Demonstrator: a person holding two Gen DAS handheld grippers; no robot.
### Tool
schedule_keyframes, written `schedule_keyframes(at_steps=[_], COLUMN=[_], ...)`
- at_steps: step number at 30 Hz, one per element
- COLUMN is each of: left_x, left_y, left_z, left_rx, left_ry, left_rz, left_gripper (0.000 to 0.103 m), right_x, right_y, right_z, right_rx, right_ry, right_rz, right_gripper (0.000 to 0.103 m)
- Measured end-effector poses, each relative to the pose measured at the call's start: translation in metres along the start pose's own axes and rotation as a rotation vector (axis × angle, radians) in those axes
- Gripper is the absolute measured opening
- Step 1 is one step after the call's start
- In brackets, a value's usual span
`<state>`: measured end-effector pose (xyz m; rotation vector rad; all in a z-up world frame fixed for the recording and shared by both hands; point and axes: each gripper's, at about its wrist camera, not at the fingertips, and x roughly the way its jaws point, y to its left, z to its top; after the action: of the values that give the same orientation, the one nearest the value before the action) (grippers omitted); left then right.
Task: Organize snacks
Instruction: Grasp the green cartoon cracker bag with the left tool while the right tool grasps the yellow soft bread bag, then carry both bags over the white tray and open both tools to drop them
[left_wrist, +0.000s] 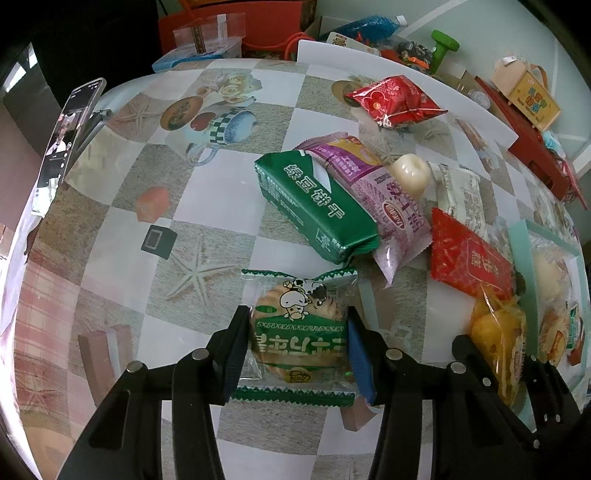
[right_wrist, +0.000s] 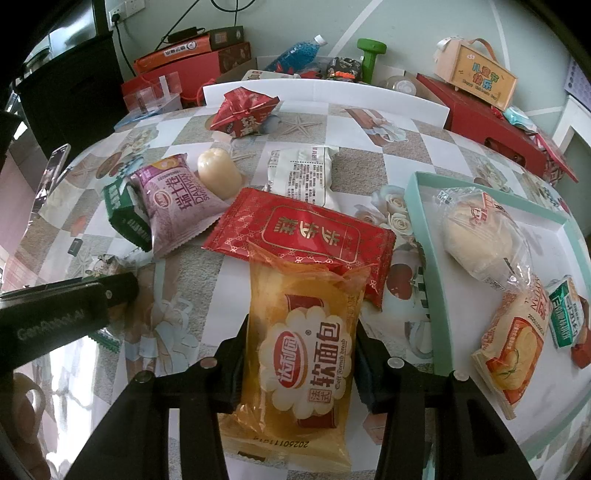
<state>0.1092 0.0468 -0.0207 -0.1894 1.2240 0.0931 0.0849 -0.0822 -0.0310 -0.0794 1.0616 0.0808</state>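
My left gripper (left_wrist: 295, 332) is shut on a green-and-clear biscuit packet (left_wrist: 297, 332) just above the table. My right gripper (right_wrist: 301, 350) is shut on an orange soft-bread packet (right_wrist: 301, 354), which also shows in the left wrist view (left_wrist: 498, 343). A mint-green tray (right_wrist: 424, 236) at the right holds a few wrapped snacks (right_wrist: 480, 240). On the table lie a flat red packet (right_wrist: 306, 229), a purple Swiss-roll packet (right_wrist: 173, 206), a green cracker pack (left_wrist: 314, 206), a white jelly cup (right_wrist: 218, 171), a white packet (right_wrist: 301, 173) and a red puffed bag (right_wrist: 243, 112).
A phone on a stand (left_wrist: 70, 136) is at the table's left edge. A white board (right_wrist: 325, 92) stands at the back edge. Behind it are red boxes (right_wrist: 491, 118), a blue bottle (right_wrist: 295, 55) and a green dumbbell (right_wrist: 369, 55).
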Motion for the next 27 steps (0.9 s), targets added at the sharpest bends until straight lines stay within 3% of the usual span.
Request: schedule_keyframes(at_steps=[7, 17, 27], left_x=[-0.002, -0.043, -0.058], left_y=[0.012, 0.012, 0.014], left_z=[-0.005, -0.007, -0.008], left_rx=[-0.016, -0.011, 0.004], left_ry=[0.000, -0.096, -0.160], left_rz=[-0.055, -0.086, -0.101], left_gripper=[0.051, 0.051, 0.051], right_x=[-0.004, -0.038, -0.050], right_y=[-0.002, -0.003, -0.014], right_z=[-0.001, 0.003, 0.006], right_rx=[0.013, 0.021, 0.052], right_ry=[-0.009, -0.106, -0.129], right_rz=[0.039, 0.054, 0.057], right_gripper=[0.045, 0.044, 0.044])
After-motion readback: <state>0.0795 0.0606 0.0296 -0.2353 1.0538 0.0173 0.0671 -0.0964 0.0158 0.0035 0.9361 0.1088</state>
